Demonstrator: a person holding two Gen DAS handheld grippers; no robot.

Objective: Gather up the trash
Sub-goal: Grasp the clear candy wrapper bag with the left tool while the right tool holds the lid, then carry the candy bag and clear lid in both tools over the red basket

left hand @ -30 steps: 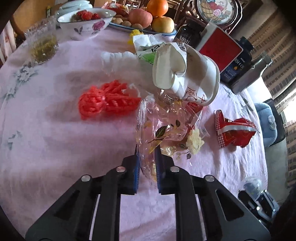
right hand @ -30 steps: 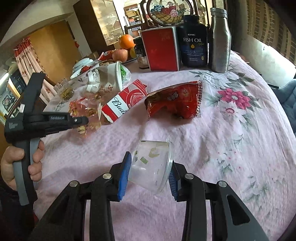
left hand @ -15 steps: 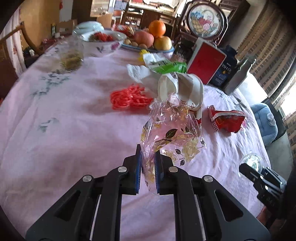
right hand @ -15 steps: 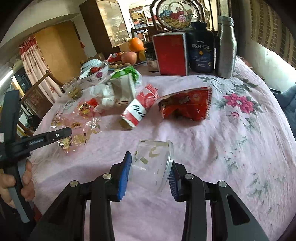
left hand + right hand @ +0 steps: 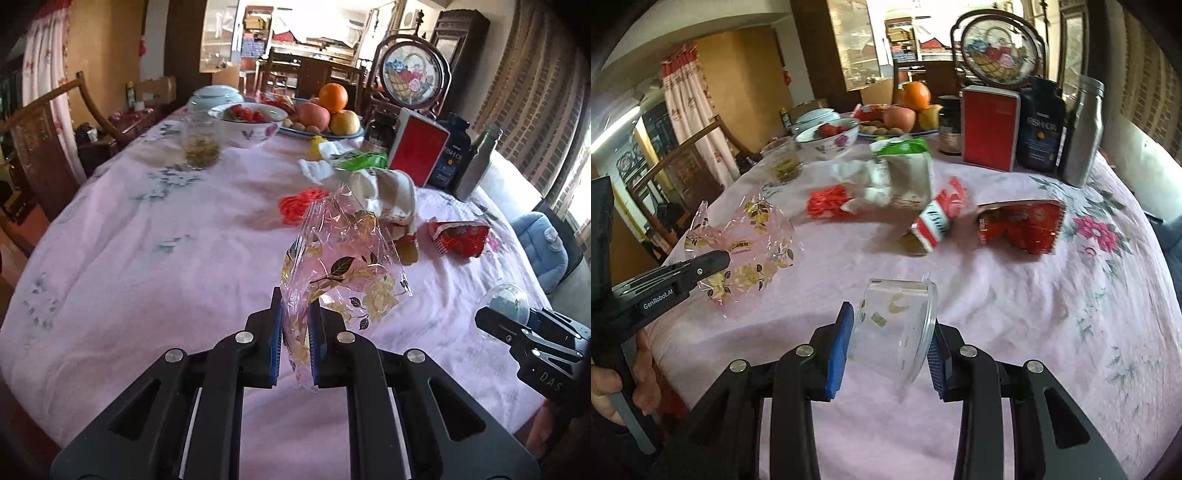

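Note:
My left gripper (image 5: 295, 332) is shut on a clear cellophane wrapper (image 5: 343, 254) with gold flowers and holds it above the pink tablecloth (image 5: 147, 240); the wrapper also shows in the right wrist view (image 5: 746, 243). My right gripper (image 5: 892, 332) is shut on a clear plastic cup (image 5: 897, 325), tilted on its side above the table; the cup also shows in the left wrist view (image 5: 508, 299). On the table lie a red snack bag (image 5: 1019, 227), a crushed red can (image 5: 938, 218), a red net (image 5: 827, 201) and crumpled paper trash (image 5: 901, 177).
At the back stand a red box (image 5: 990, 127), a fish oil bottle (image 5: 1039, 129), a metal flask (image 5: 1084, 131), a fruit plate (image 5: 328, 110), a flowered bowl (image 5: 247, 123) and a glass (image 5: 201, 142). A wooden chair (image 5: 40, 147) stands at the left.
Both grippers have drawn back and up from the table, each still holding its item. The wrapper now hangs well clear of the trash pile.

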